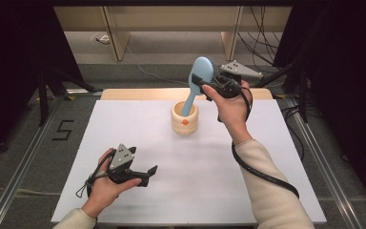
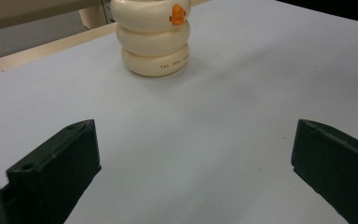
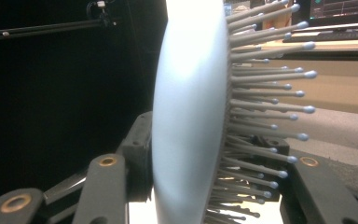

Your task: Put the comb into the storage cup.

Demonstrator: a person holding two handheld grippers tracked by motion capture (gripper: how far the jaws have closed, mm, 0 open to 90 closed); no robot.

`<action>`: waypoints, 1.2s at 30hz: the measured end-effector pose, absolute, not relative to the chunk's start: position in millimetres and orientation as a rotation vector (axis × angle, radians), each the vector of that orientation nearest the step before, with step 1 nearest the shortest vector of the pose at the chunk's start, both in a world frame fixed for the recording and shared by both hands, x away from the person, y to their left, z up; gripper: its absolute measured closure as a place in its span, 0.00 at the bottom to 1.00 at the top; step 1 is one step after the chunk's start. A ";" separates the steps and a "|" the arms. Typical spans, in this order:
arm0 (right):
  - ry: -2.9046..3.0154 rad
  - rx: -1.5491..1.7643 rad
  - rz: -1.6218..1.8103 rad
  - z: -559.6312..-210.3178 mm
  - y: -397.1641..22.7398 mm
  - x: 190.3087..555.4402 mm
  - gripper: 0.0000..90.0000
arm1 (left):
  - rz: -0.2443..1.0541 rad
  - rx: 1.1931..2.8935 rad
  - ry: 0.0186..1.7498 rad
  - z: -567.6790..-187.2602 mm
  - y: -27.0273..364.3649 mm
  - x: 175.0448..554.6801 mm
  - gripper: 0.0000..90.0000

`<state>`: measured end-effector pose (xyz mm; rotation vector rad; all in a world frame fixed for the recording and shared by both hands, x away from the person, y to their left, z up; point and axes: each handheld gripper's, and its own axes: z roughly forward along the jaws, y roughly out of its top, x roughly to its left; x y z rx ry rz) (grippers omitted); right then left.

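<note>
Nearest, the left gripper point(image 1: 145, 174) is held low over the near left part of the white table point(image 1: 195, 191), its hand point(image 1: 106, 183) wrapped round the body from behind and its jaws pointed level toward the right. In the left gripper view the jaws are seen spread wide apart with nothing between them, only bare table surface.

Farther back, the right hand point(image 1: 231, 107) is raised above the far side of the table, the forearm in a cream sleeve point(image 1: 267, 191) stretched up from the lower right. The right gripper point(image 1: 204, 87) is closed on the head of a pale blue hairbrush point(image 1: 198, 81); in the right gripper view the smooth back is pressed by one jaw and the bristle side by the other. The bristles are seen as thin grey pins with small blue tips.

The brush is tilted, its handle lowered into a cream ribbed cup point(image 1: 184, 119) marked with a small orange figure, which stands just beyond the table's middle
</note>
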<state>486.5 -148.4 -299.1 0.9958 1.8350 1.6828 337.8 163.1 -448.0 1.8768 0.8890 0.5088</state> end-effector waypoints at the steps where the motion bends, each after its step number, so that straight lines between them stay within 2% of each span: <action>1: 1.834 0.996 1.683 -299.0 -148.3 486.9 0.58 | 0.509 1.877 0.889 -448.1 163.0 337.8 0.00; 36: 1.805 1.037 1.636 -303.8 -143.5 508.8 0.58 | 0.503 1.871 0.889 -448.0 163.0 338.1 0.01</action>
